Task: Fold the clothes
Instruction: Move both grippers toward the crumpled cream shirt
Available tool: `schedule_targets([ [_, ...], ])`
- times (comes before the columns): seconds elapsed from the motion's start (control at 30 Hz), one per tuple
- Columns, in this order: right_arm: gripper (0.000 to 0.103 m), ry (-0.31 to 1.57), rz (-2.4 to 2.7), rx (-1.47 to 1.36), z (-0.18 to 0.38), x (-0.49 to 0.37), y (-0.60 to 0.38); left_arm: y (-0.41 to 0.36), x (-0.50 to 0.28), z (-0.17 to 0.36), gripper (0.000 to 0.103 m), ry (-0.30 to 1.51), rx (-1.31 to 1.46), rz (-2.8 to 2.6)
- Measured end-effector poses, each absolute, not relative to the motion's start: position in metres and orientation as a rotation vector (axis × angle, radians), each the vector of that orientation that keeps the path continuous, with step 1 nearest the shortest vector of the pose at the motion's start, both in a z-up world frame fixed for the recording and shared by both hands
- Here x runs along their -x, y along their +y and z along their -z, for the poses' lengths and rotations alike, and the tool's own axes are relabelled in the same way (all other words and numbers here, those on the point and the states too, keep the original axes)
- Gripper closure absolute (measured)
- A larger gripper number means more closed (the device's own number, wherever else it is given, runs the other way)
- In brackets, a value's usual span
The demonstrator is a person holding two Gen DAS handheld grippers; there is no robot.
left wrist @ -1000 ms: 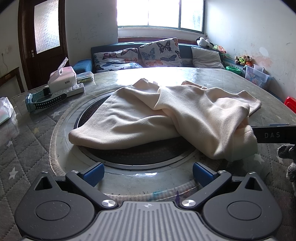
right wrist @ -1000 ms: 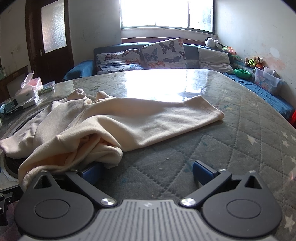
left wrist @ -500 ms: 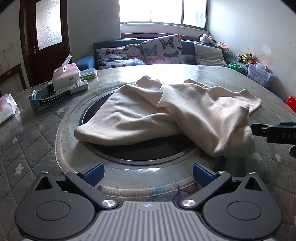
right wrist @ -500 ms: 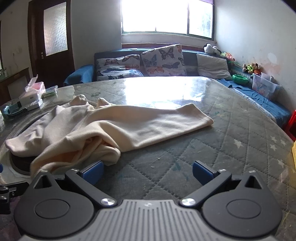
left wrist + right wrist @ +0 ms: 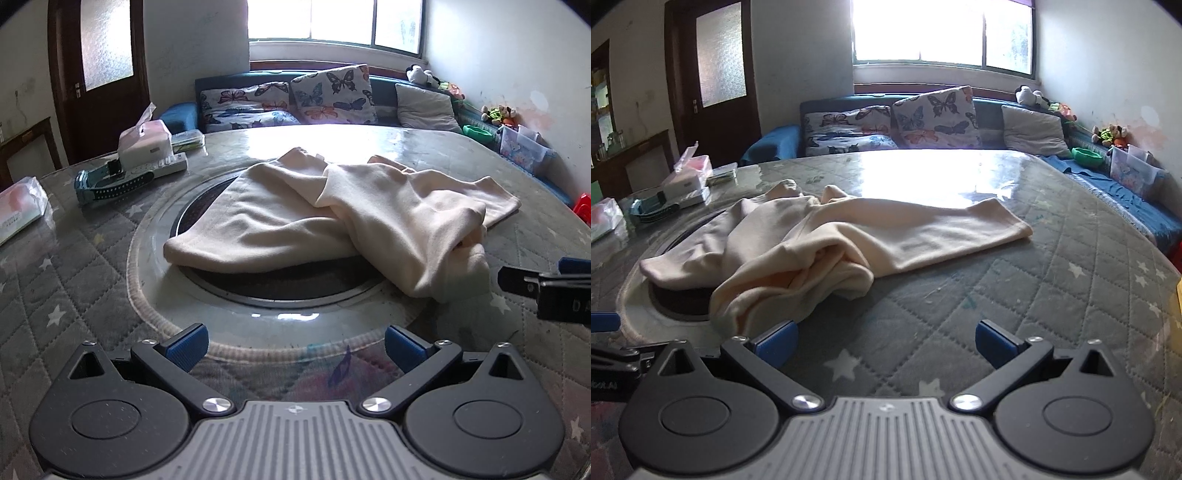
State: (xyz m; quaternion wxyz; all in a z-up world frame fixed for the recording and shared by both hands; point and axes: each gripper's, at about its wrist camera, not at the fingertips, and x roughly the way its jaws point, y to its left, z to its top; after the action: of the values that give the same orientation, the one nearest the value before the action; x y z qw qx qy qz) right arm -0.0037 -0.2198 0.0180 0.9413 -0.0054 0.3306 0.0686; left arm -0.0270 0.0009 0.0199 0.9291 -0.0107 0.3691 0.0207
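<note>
A cream garment (image 5: 332, 218) lies crumpled on the round table, partly over the dark centre disc (image 5: 280, 284). It also shows in the right wrist view (image 5: 827, 243), with one flat part reaching right. My left gripper (image 5: 293, 345) is open and empty, held back from the garment's near edge. My right gripper (image 5: 884, 341) is open and empty; its left finger sits just in front of the garment's bunched near fold. The right gripper's side shows at the right edge of the left wrist view (image 5: 554, 291).
The table has a quilted grey star cover (image 5: 1052, 295) under glass. A tissue box (image 5: 144, 142), a power strip (image 5: 155, 170), a blue watch (image 5: 107, 184) and a plastic packet (image 5: 18, 210) lie at the left. A sofa with butterfly cushions (image 5: 328, 96) stands behind.
Both grippers have drawn back and risen from the garment. The right gripper's left finger, earlier tucked under the bunched fold, is now free of it. The garment lies still.
</note>
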Motion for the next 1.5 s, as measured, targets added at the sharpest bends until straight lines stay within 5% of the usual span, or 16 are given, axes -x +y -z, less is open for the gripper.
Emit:
schedule_targets([
  [1.5, 0.000, 0.661, -0.196, 0.073, -0.031, 0.053, -0.206, -0.021, 0.061, -0.040, 0.000, 0.746, 0.001, -0.087],
])
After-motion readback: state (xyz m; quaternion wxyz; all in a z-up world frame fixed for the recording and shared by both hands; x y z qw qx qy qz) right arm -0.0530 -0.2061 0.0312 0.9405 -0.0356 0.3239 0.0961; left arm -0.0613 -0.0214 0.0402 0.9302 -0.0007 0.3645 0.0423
